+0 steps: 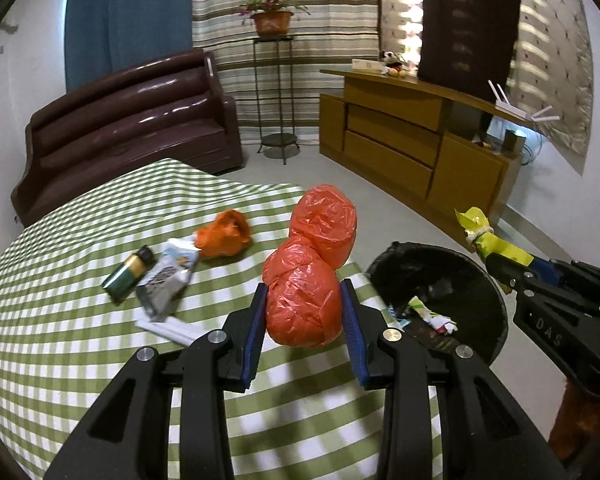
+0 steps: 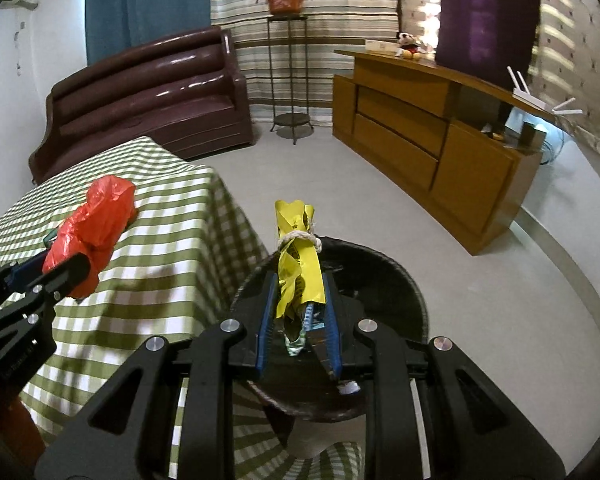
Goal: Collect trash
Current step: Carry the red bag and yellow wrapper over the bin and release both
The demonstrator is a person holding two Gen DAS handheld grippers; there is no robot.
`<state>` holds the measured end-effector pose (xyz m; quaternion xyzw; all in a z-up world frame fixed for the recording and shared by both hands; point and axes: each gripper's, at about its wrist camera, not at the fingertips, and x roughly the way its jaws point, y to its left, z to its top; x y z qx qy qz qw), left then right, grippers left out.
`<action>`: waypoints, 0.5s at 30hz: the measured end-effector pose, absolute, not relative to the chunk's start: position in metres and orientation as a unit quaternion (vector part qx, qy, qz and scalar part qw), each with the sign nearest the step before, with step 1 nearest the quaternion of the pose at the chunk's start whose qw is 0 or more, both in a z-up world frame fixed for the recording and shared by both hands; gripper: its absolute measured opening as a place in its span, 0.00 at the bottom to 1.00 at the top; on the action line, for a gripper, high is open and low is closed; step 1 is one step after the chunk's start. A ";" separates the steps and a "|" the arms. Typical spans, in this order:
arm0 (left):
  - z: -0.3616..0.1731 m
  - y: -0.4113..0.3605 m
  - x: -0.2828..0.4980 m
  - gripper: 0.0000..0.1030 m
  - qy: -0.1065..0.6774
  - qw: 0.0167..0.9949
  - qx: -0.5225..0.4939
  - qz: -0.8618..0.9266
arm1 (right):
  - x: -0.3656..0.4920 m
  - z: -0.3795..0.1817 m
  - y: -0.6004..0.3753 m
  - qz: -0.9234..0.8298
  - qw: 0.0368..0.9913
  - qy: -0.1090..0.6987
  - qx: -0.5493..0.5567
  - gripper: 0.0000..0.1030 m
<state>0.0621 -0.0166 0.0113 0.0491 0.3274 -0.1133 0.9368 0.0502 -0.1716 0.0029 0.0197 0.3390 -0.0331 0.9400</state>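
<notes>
Red plastic, crumpled into a two-lobed bag (image 1: 310,276), fills the centre of the left wrist view, clamped between the blue pads of the left gripper (image 1: 305,312), which is clenched on its lower lobe; the bag sits above the right edge of the green-checked tablecloth (image 1: 80,360), with the black bin (image 1: 496,304) at centre right of that frame. In the right wrist view the right gripper (image 2: 300,316) is likewise clenched, grasping a yellow foil wrapper (image 2: 300,264) tied with string, held upright over the bin's dark mouth at lower centre; scraps of paper already lie inside the bin. Remaining trash stays on the cloth at centre left of the left wrist view: an orange bag (image 1: 224,234), a battery (image 1: 128,274), a silver packet (image 1: 166,284) and white paper (image 1: 172,330). Recommended procedure, as judged from this position: release the yellow wrapper first, since it appears to be over the opening; keep the left gripper closed until the red bag is wholly past the bin rim, not merely beside it; lower each item close to the mouth before opening, because light film can drift or cling to a pad; keep the two grippers apart so neither knocks the other's load.
</notes>
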 end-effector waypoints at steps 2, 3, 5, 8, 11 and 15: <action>0.010 -0.022 0.064 0.35 0.328 0.936 0.053 -0.117 | 0.050 0.003 -0.179 -0.038 0.940 0.338 0.023 0.21; 0.009 -0.025 0.065 0.35 0.329 0.935 0.055 -0.119 | 0.050 0.002 -0.182 -0.041 0.940 0.338 0.025 0.21; 0.007 -0.033 0.068 0.35 0.330 0.934 0.058 -0.121 | 0.050 0.001 -0.184 -0.044 0.939 0.339 0.027 0.21; 0.005 -0.040 0.070 0.35 0.330 0.934 0.062 -0.126 | 0.052 -0.001 -0.190 -0.049 0.939 0.340 0.028 0.21; 0.004 -0.051 0.073 0.35 0.330 0.932 0.069 -0.132 | 0.053 -0.003 -0.195 -0.056 0.939 0.339 0.028 0.21; 0.000 -0.062 0.077 0.35 0.333 0.929 0.076 -0.140 | 0.054 -0.006 -0.203 -0.063 0.937 0.341 0.033 0.21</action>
